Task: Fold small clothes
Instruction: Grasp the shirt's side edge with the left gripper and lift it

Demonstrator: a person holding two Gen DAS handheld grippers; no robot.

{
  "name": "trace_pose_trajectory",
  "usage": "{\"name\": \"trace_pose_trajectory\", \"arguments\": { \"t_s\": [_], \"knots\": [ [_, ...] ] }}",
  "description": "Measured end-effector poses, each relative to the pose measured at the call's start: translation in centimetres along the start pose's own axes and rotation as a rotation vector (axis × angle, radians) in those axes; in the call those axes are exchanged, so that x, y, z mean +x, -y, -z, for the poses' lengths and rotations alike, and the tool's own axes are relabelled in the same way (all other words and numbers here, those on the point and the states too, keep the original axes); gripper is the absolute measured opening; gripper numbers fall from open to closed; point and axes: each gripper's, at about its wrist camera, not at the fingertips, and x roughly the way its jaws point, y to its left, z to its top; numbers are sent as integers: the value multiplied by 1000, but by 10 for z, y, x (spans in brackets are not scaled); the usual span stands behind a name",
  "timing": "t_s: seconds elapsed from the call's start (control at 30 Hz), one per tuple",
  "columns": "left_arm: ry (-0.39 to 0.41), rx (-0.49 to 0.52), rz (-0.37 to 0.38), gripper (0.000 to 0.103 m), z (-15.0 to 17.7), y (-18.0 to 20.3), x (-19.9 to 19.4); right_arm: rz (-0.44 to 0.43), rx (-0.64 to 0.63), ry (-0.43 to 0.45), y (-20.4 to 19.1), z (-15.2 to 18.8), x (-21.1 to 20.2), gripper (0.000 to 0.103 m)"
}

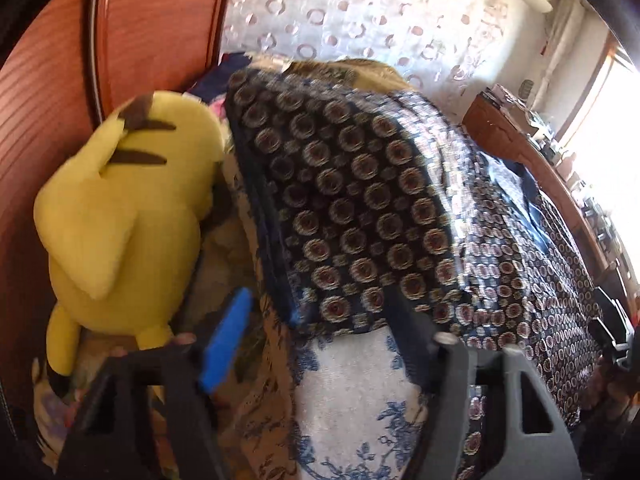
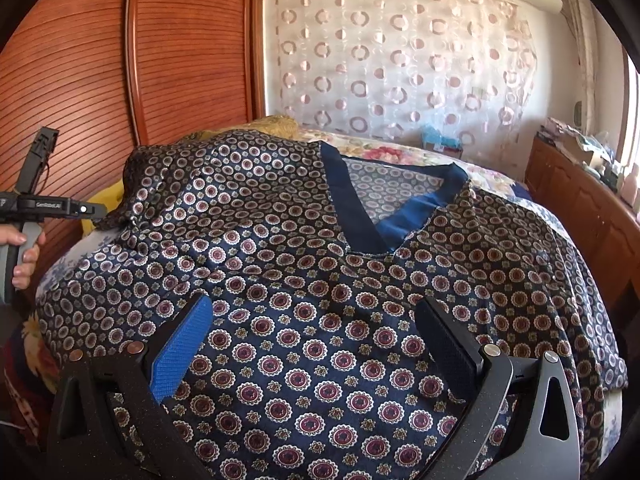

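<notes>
A dark blue shirt (image 2: 304, 280) with a round medallion print lies spread front-up on the bed, its plain blue V-neck (image 2: 360, 224) pointing toward me. My right gripper (image 2: 316, 340) hovers open low over the shirt's chest, with the blue pad (image 2: 184, 348) on the left and the black pad (image 2: 448, 344) on the right. Nothing is pinched between them. In the left wrist view my left gripper (image 1: 320, 300) stands open around the shirt's (image 1: 360, 208) bunched side edge, and its pads do not press the cloth. The right wrist view shows that left gripper (image 2: 86, 210) at the shirt's crumpled left sleeve (image 2: 136, 200).
A yellow plush toy (image 1: 128, 216) lies against the wooden wardrobe (image 1: 52, 92) left of the shirt. A floral bedspread (image 1: 352, 392) covers the bed. A wooden cabinet (image 2: 580, 200) with clutter stands at the right, and a patterned curtain (image 2: 400, 60) hangs behind. A person's hand (image 2: 24, 256) holds the left gripper.
</notes>
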Motion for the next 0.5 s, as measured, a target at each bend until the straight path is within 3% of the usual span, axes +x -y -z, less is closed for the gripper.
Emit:
{"name": "trace_pose_trajectory", "arguments": {
  "t_s": [0.2,0.27,0.3,0.37,0.5],
  "knots": [
    [-25,-52,31,50,2,-13,9,2,2,-5,-1,2,2,103],
    [-9,-38,36,29,0,-11,6,-2,6,-9,-1,2,3,103],
    [-7,-21,33,26,0,-8,5,-2,8,-11,0,2,3,103],
    [-7,18,23,8,-1,0,2,-9,11,-14,1,3,4,103],
    [42,100,-38,3,-6,21,-11,-9,18,-22,1,3,8,103]
  ]
}}
